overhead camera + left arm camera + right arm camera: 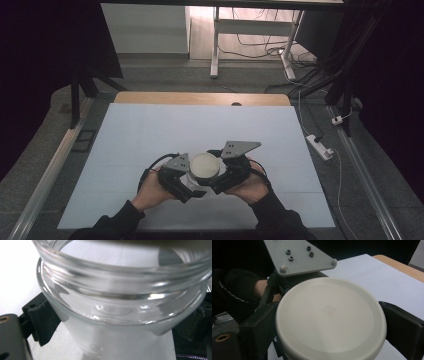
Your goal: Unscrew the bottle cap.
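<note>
A clear glass jar (pixel 120 315) with a threaded neck stands on the white table sheet near the front middle. My left gripper (pixel 120 322) is shut on its body, one black jaw on each side. A round cream lid (pixel 329 317) sits between the jaws of my right gripper (pixel 330 323), which is shut on its rim. From above, the lid (pixel 205 166) covers the jar's mouth, with the left gripper (pixel 192 186) below left of it and the right gripper (pixel 222 175) to its right. Whether the lid rests on the rim I cannot tell.
A white sheet (pixel 150 135) covers the table, with a wooden edge (pixel 200 98) at the far side. A power strip (pixel 320 146) and cables lie on the floor to the right. The left gripper's grey plate (pixel 298 256) rises just behind the lid.
</note>
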Action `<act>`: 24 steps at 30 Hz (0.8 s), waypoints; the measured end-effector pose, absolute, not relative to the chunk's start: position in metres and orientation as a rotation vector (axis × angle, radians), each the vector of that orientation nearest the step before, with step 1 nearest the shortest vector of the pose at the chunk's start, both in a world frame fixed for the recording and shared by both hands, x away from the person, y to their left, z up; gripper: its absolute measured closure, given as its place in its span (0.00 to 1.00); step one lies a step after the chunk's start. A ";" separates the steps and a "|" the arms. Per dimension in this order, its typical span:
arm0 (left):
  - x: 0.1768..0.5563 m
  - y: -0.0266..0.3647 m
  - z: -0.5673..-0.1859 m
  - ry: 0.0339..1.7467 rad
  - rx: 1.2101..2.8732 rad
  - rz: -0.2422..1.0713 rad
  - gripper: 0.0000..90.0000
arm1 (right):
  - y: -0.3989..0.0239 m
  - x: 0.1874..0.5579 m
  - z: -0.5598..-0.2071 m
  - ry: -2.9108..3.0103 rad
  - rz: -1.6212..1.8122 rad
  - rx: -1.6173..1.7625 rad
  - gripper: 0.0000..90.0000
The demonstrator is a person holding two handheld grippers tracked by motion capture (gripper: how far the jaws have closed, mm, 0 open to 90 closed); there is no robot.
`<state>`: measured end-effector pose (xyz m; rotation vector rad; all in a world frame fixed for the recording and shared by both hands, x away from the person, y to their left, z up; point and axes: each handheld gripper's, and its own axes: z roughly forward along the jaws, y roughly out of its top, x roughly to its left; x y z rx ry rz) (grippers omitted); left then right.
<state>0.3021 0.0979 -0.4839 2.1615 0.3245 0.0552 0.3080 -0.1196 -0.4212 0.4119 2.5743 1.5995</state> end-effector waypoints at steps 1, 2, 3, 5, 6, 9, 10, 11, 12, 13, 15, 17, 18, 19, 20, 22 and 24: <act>0.302 0.098 -0.484 0.326 2.161 0.056 0.08 | -0.120 0.308 -0.421 2.572 1.597 0.412 0.08; 0.302 0.098 -0.484 0.327 2.161 0.056 0.08 | -0.121 0.308 -0.420 2.570 1.600 0.412 0.08; 0.302 0.098 -0.484 0.329 2.160 0.057 0.08 | -0.121 0.308 -0.420 2.567 1.596 0.415 0.08; 0.302 0.098 -0.484 0.334 2.158 0.056 0.08 | -0.122 0.309 -0.420 2.564 1.599 0.418 0.08; 0.302 0.099 -0.484 0.336 2.158 0.056 0.08 | -0.122 0.309 -0.419 2.562 1.595 0.417 0.08; 0.302 0.100 -0.484 0.335 2.162 0.061 0.08 | -0.124 0.309 -0.418 2.554 1.595 0.422 0.08; 0.302 0.100 -0.484 0.339 2.160 0.062 0.08 | -0.125 0.309 -0.418 2.553 1.594 0.424 0.08; 0.302 0.101 -0.484 0.345 2.158 0.062 0.08 | -0.125 0.310 -0.418 2.551 1.594 0.426 0.08; 0.302 0.101 -0.484 0.348 2.158 0.062 0.08 | -0.126 0.310 -0.418 2.549 1.597 0.428 0.08; 0.303 0.102 -0.484 0.352 2.156 0.064 0.08 | -0.126 0.310 -0.417 2.548 1.594 0.432 0.08; 0.303 0.102 -0.484 0.361 2.155 0.068 0.08 | -0.127 0.310 -0.417 2.547 1.596 0.430 0.08; 0.304 0.104 -0.484 0.361 2.158 0.071 0.08 | -0.128 0.309 -0.417 2.546 1.593 0.427 0.08; 0.304 0.104 -0.484 0.367 2.154 0.073 0.08 | -0.128 0.309 -0.416 2.544 1.591 0.426 0.08; 0.304 0.105 -0.484 0.372 2.151 0.074 0.08 | -0.129 0.309 -0.416 2.542 1.590 0.426 0.08; 0.305 0.105 -0.484 0.374 2.151 0.075 0.08 | -0.129 0.308 -0.416 2.540 1.589 0.428 0.08; 0.306 0.107 -0.484 0.375 2.154 0.081 0.08 | -0.130 0.308 -0.416 2.538 1.590 0.429 0.08; 0.306 0.108 -0.484 0.385 2.151 0.084 0.08 | -0.131 0.307 -0.415 2.536 1.588 0.434 0.08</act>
